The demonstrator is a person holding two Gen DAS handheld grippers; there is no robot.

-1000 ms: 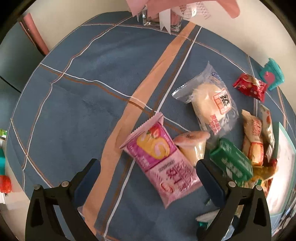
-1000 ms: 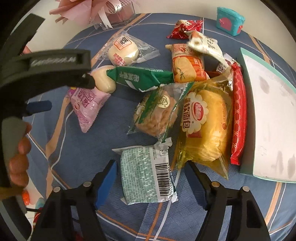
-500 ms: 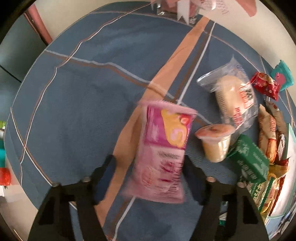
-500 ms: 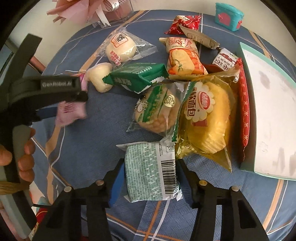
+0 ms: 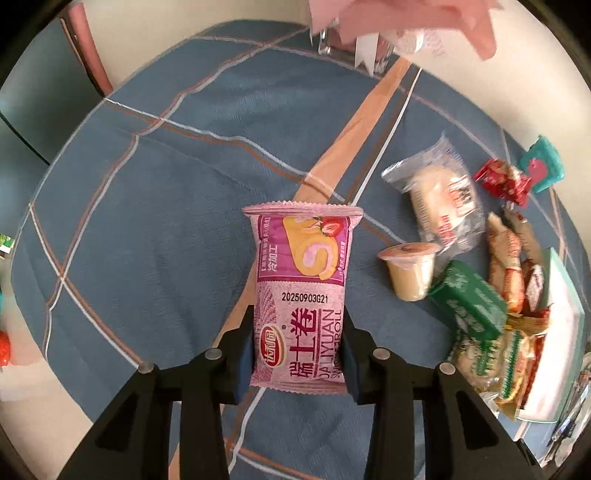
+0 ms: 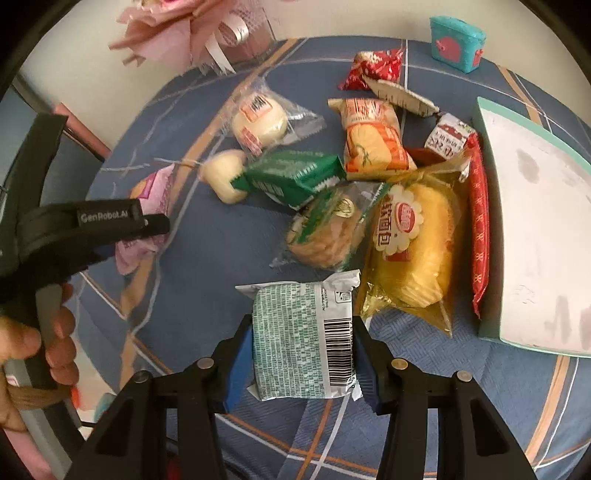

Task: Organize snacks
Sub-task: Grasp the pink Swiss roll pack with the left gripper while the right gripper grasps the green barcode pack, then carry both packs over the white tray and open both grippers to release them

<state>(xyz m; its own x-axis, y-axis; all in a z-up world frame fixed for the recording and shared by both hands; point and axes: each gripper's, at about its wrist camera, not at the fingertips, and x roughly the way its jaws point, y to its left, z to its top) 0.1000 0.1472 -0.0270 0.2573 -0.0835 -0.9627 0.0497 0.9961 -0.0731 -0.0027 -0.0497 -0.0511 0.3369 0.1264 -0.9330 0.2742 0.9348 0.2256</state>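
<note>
My left gripper [image 5: 298, 350] is shut on a pink strawberry Swiss-roll packet [image 5: 301, 280], gripping its lower half from both sides and holding it above the blue plaid tablecloth [image 5: 166, 221]. The right wrist view shows the same packet [image 6: 151, 188] at the left, behind the hand [image 6: 55, 332] that holds that gripper. My right gripper [image 6: 303, 363] is closing on a green-and-white packet with a barcode [image 6: 295, 325]. Its blue pads [image 6: 240, 362] press on the packet's two sides.
A white tray with a teal rim [image 6: 480, 147] lies at the right. Beside it are yellow bread [image 6: 417, 240], a cookie packet [image 6: 325, 229], a green box [image 6: 291, 177], a jelly cup [image 6: 221, 177], a bun [image 6: 258, 122] and a red stick [image 6: 480, 229]. A pink bouquet [image 6: 192, 33] stands behind.
The left jaws came together on the pink packet and lifted it off the cloth, so it now stands lengthwise between them. The right jaws narrowed onto the green-and-white packet.
</note>
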